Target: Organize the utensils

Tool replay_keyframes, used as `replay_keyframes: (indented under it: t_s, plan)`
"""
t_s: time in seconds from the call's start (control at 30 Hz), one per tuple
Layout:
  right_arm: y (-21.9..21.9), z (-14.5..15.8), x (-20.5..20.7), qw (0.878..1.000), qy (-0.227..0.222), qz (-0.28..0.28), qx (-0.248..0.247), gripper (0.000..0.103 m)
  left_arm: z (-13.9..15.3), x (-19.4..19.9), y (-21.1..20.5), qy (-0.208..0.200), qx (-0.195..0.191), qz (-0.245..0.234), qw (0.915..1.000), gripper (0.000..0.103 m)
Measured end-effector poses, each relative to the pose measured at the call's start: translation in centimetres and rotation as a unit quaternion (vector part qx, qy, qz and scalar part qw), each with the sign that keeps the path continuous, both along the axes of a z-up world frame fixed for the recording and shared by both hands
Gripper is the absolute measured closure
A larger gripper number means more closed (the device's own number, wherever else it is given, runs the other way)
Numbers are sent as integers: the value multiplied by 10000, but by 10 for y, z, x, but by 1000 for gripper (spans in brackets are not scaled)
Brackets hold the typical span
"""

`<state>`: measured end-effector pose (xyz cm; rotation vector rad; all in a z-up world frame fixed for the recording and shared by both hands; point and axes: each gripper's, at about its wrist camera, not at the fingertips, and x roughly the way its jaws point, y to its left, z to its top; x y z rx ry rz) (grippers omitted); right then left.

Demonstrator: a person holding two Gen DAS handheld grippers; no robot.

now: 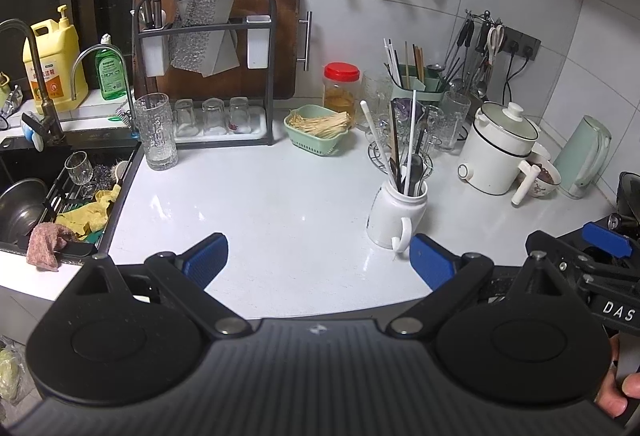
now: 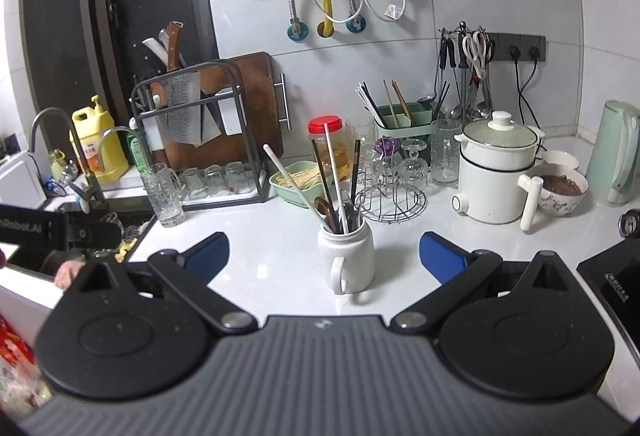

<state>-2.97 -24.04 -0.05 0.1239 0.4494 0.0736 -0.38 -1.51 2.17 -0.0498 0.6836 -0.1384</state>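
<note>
The white mug (image 2: pixel 346 252) with the utensils (image 2: pixel 338 188) is standing on the bench (image 2: pixel 404 248), ahead between the right gripper's (image 2: pixel 324 256) wide fingers. The left gripper (image 1: pixel 318 258), also wide and holding nothing, is having the mug just beside its right finger (image 1: pixel 430 264).

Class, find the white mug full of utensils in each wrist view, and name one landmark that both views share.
Left wrist: the mug is right of centre, just beyond the right fingertip.
Right wrist: the mug is near centre, between the open fingers.
Shared landmark: the red-lidded jar at the back of the counter.
</note>
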Motion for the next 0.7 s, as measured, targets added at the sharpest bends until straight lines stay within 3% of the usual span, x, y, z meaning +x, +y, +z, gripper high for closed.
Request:
replay_keyframes:
  t_s: [0.7]
  plan:
    - [11, -3, 9, 10000, 38, -41, 33, 0, -6, 12, 9, 5, -27, -46, 10000, 4]
